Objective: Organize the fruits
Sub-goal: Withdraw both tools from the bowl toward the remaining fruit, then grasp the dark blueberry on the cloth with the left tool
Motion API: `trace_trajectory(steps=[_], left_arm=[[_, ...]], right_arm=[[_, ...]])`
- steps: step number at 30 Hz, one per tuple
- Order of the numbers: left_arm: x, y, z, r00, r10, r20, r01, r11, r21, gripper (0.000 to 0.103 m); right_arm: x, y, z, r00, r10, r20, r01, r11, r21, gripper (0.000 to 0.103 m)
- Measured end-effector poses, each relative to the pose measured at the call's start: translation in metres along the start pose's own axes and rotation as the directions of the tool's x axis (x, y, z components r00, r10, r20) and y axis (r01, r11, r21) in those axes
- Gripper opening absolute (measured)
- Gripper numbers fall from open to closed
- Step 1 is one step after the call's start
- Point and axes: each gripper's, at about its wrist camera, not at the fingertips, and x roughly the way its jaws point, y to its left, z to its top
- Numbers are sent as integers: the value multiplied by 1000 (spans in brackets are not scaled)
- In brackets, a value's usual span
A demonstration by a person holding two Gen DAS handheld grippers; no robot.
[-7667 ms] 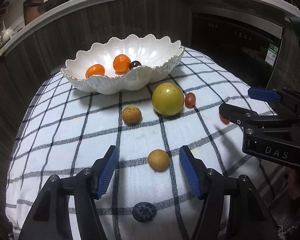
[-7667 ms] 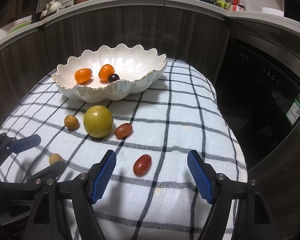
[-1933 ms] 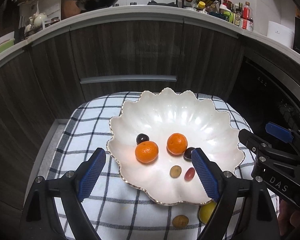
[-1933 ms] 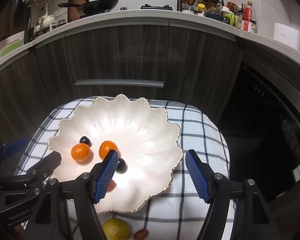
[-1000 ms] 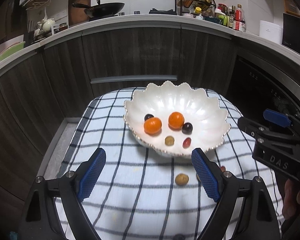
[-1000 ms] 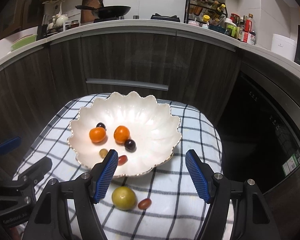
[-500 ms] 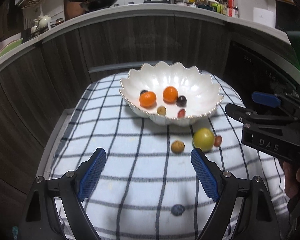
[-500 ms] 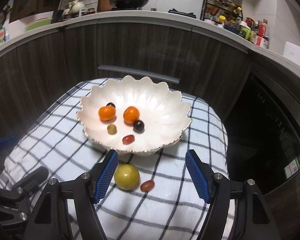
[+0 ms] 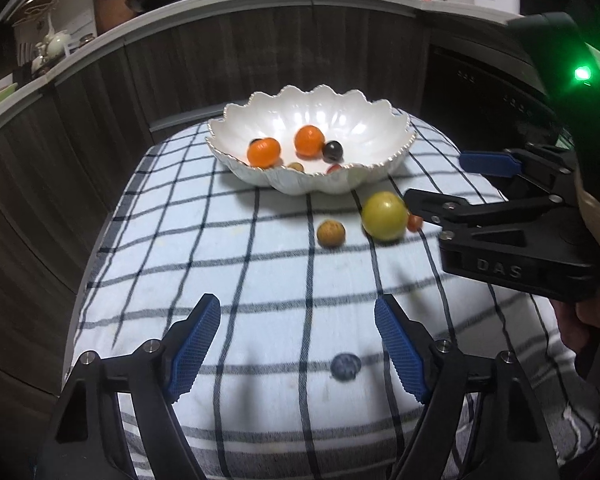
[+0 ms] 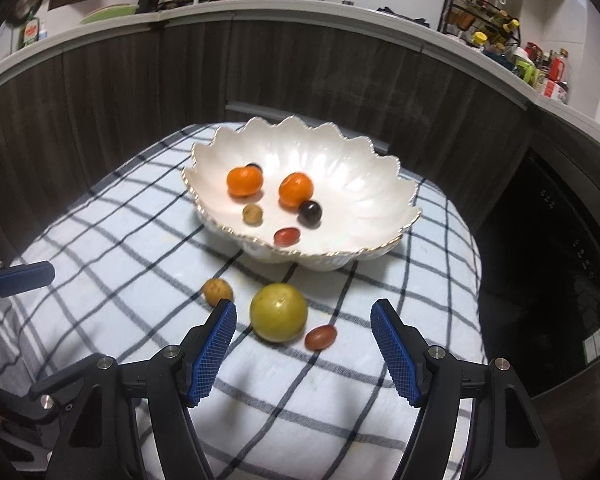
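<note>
White bowl [image 10: 364, 208] holds two oranges [image 10: 244, 181], small fruits (six total); both grippers' jaws spread, empty.

White scalloped bowl [image 10: 364, 196], gold-edged; cloth [image 9: 240, 264] white with dark check; two orange mandarins [image 10: 244, 181]; yellow-green fruit [image 10: 278, 312]; blue gripper pads [image 10: 214, 354]
</note>
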Motion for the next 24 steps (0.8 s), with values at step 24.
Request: trace_trajectory(steps=[24], left_arm=[[34,-16,-28,980,-125,-153,133,990,40,44]], right_arm=[[22,7,-21,999,12,-44,-11,999,30,71]])
